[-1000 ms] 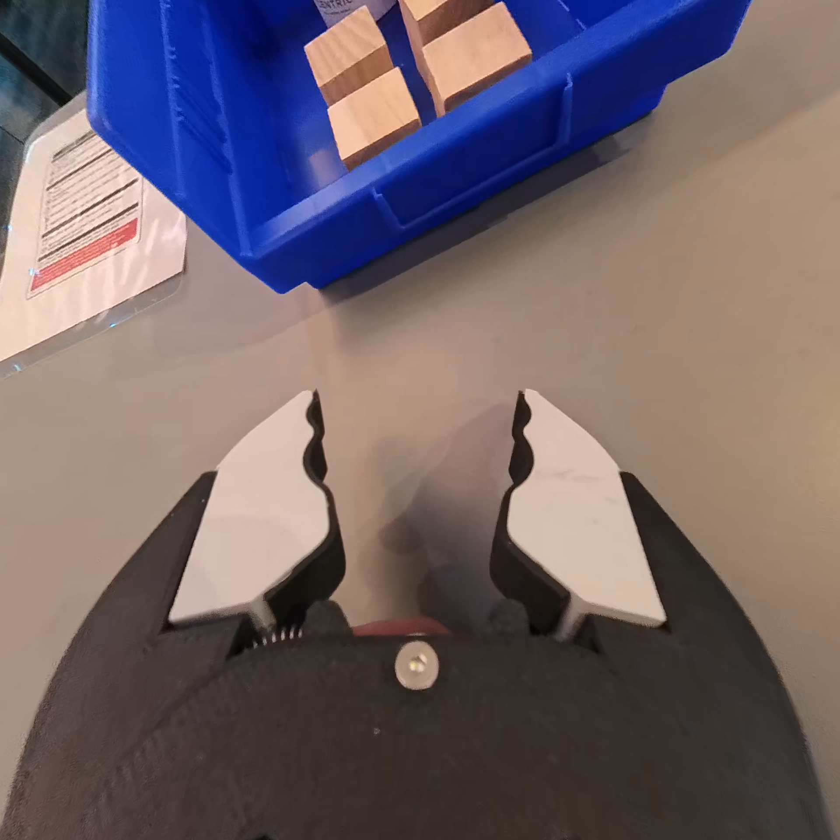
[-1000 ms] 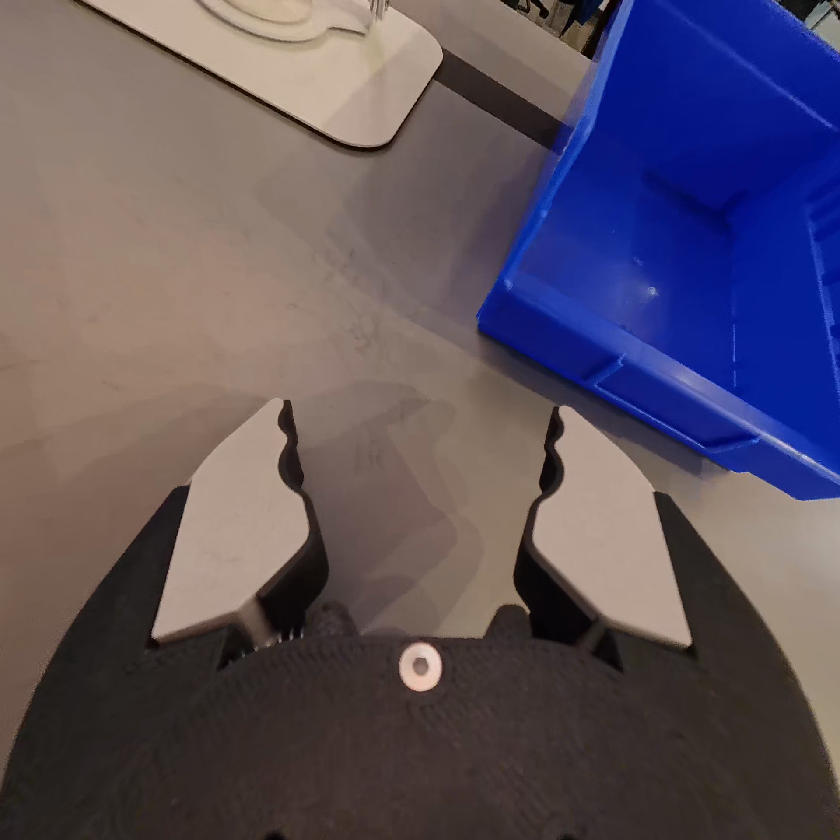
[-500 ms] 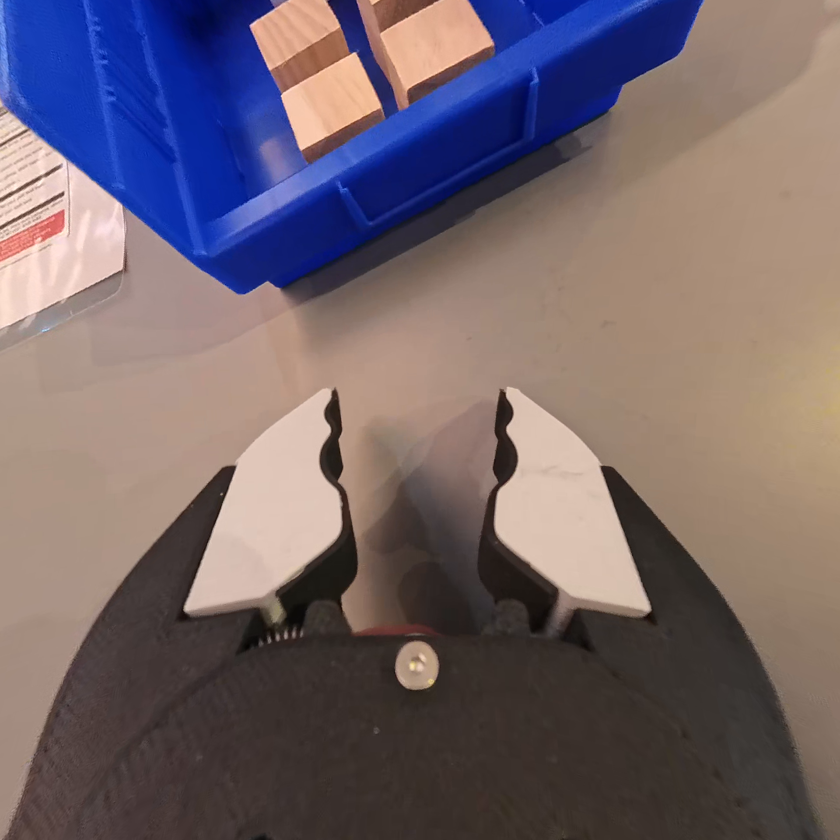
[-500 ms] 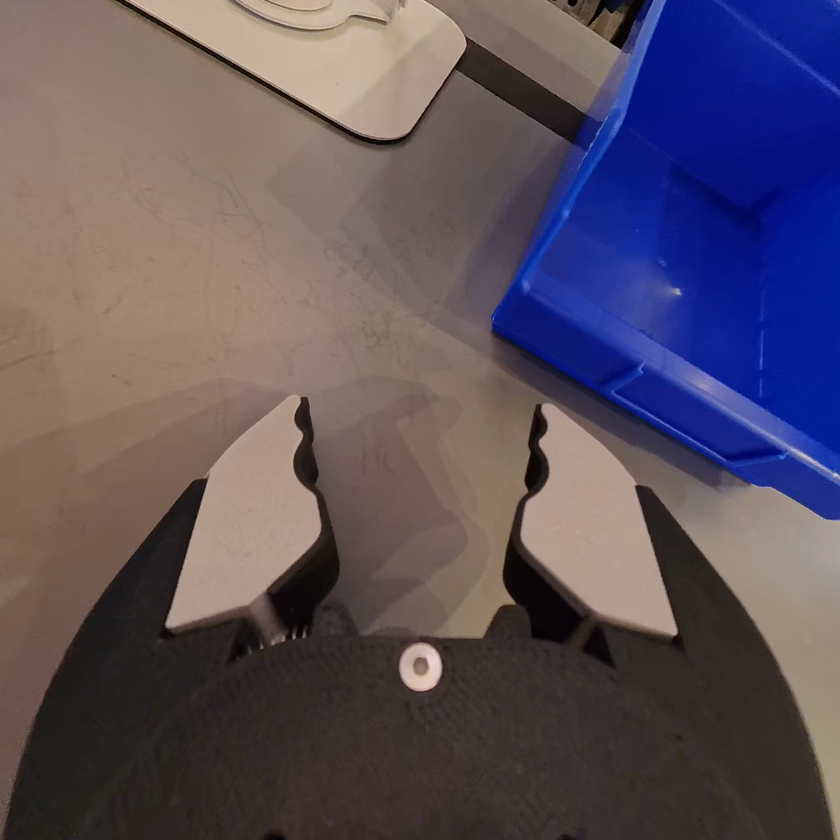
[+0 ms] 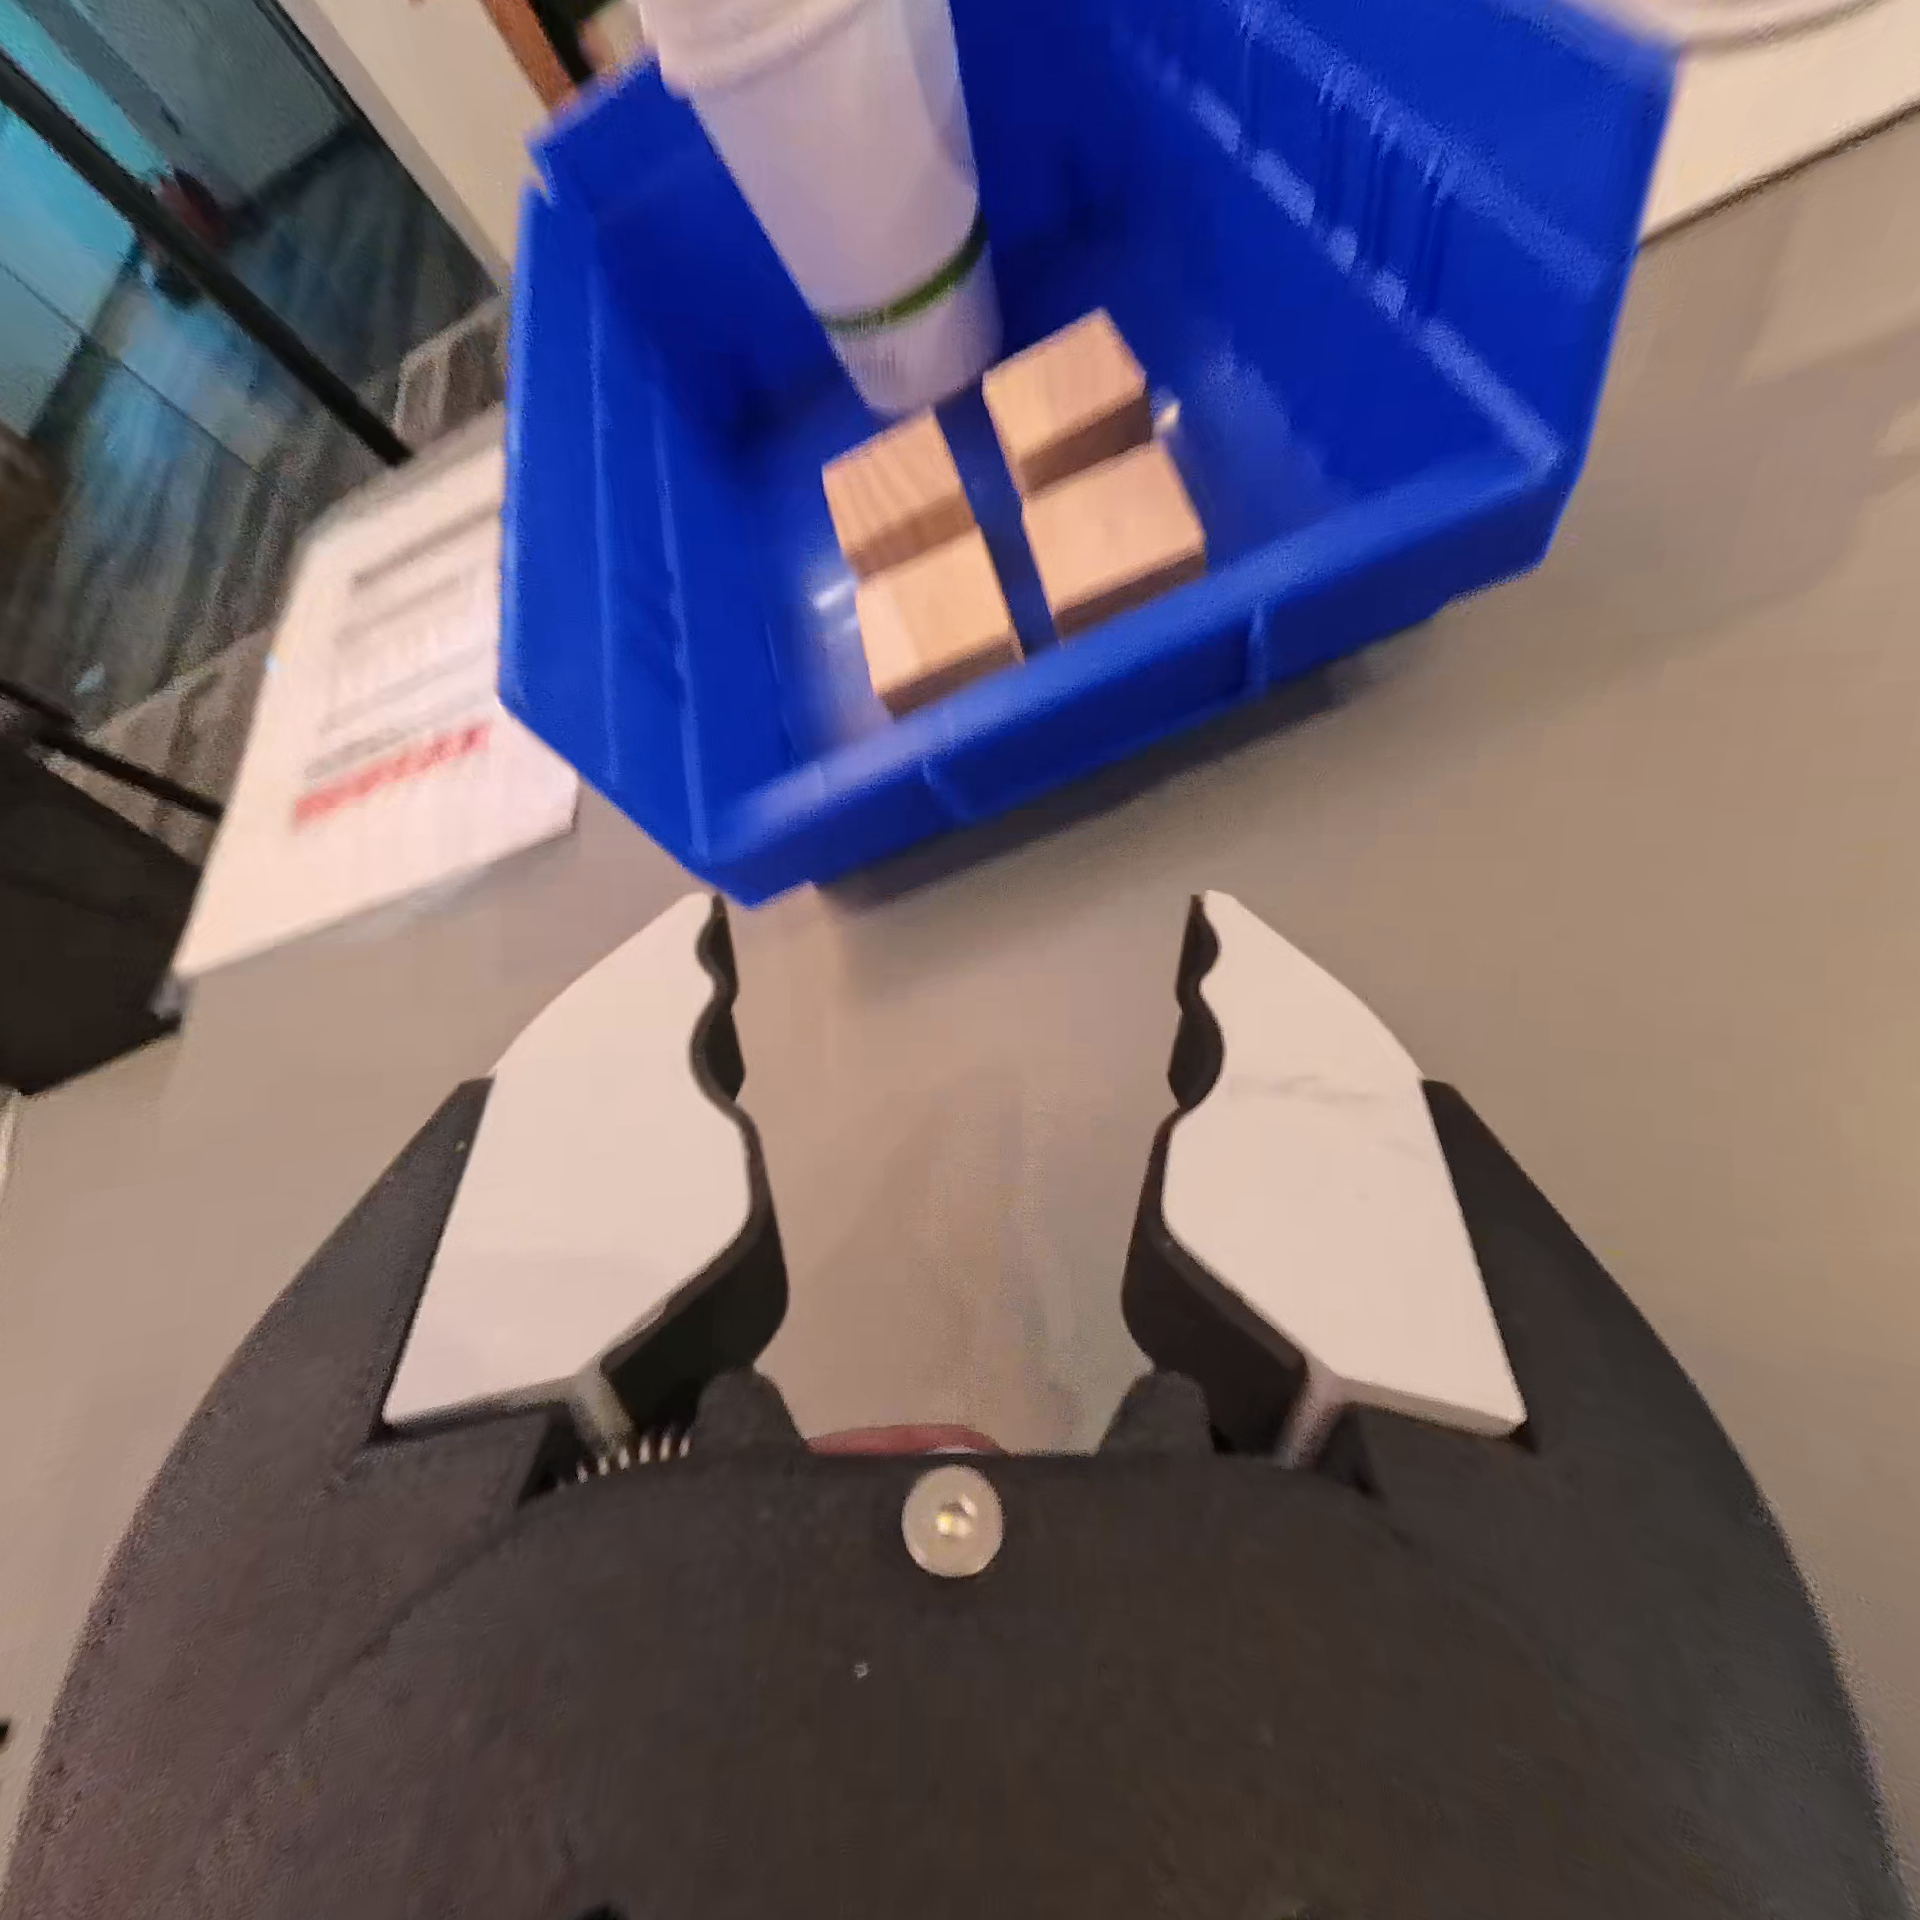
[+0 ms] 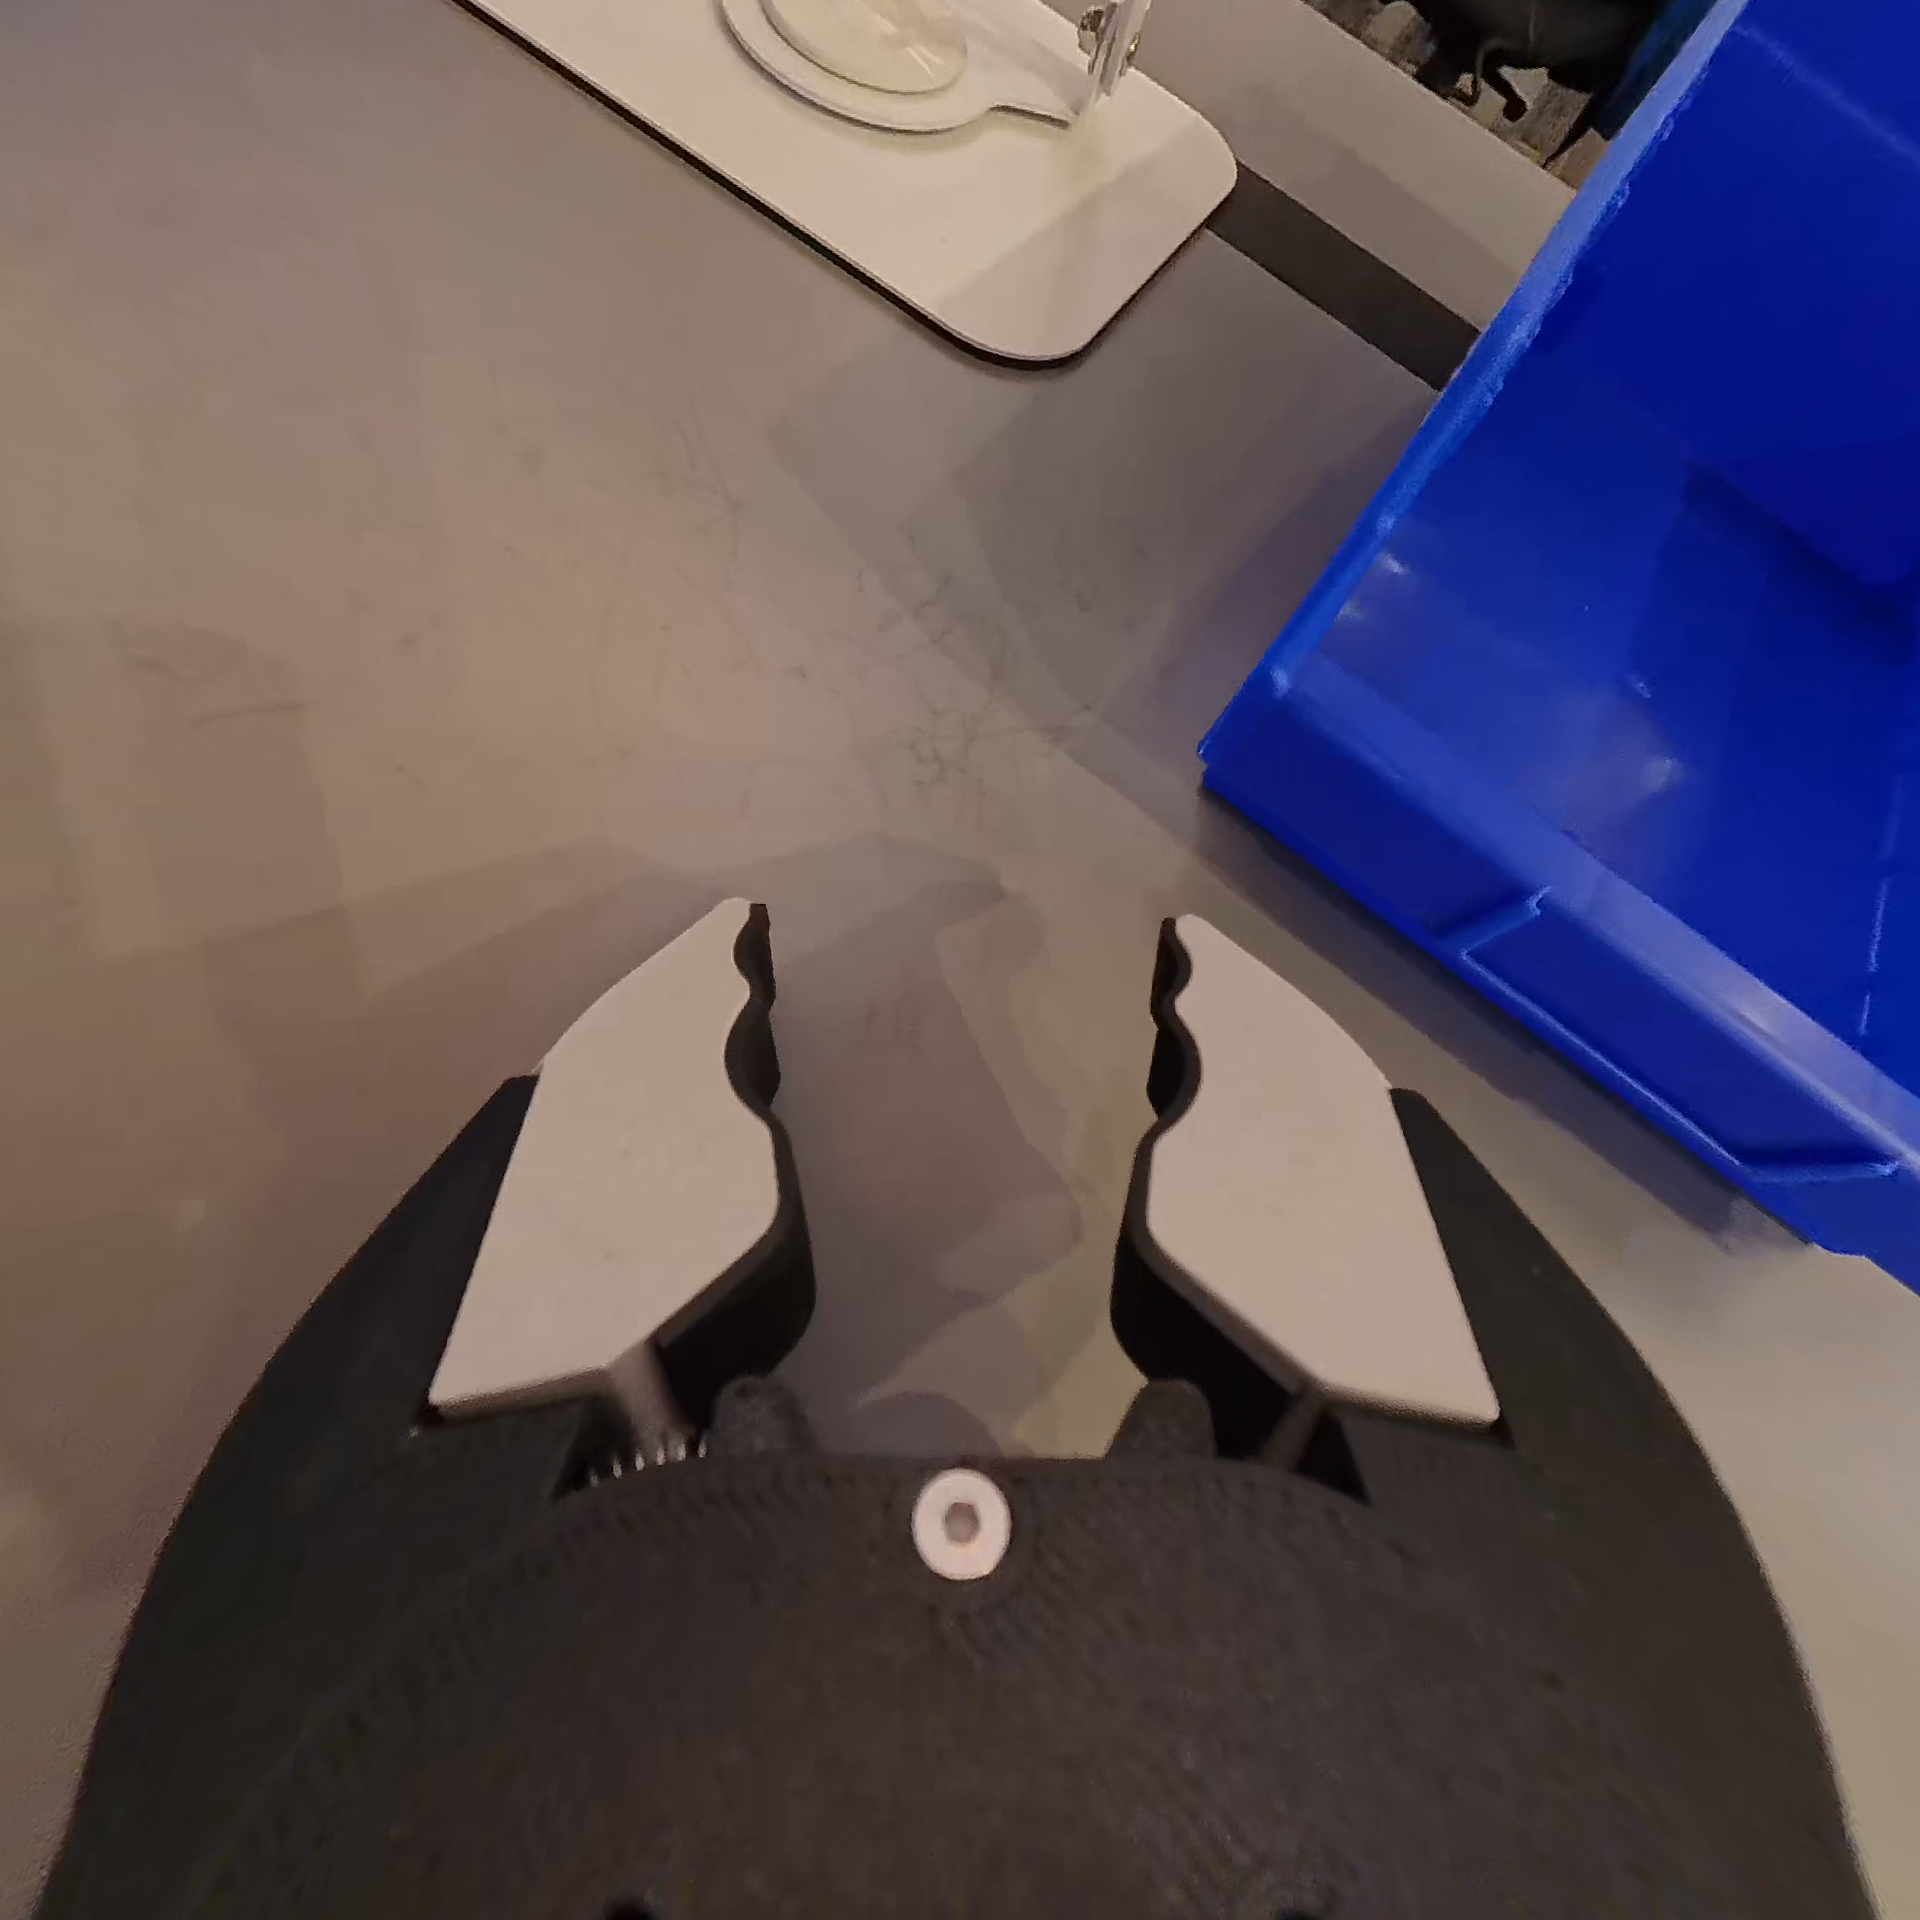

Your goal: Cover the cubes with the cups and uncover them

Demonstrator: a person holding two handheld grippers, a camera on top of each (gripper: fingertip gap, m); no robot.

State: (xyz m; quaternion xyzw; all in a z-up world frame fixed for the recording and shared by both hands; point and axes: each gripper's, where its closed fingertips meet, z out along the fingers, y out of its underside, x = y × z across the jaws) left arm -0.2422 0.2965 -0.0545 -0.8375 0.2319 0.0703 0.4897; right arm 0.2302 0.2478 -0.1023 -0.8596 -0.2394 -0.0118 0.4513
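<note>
Printed matter shows in the left wrist view only, and none of it can be read there. A laminated sheet lies on the desk, ahead and to the left of the left hand-held gripper, just beside the blue bin; it carries rows of dark print and a red band near its lower edge, all blurred. The stack of white cups standing in the bin, straight ahead, bears a green ring and a small grey printed patch, also blurred. The right wrist view shows no writing.
</note>
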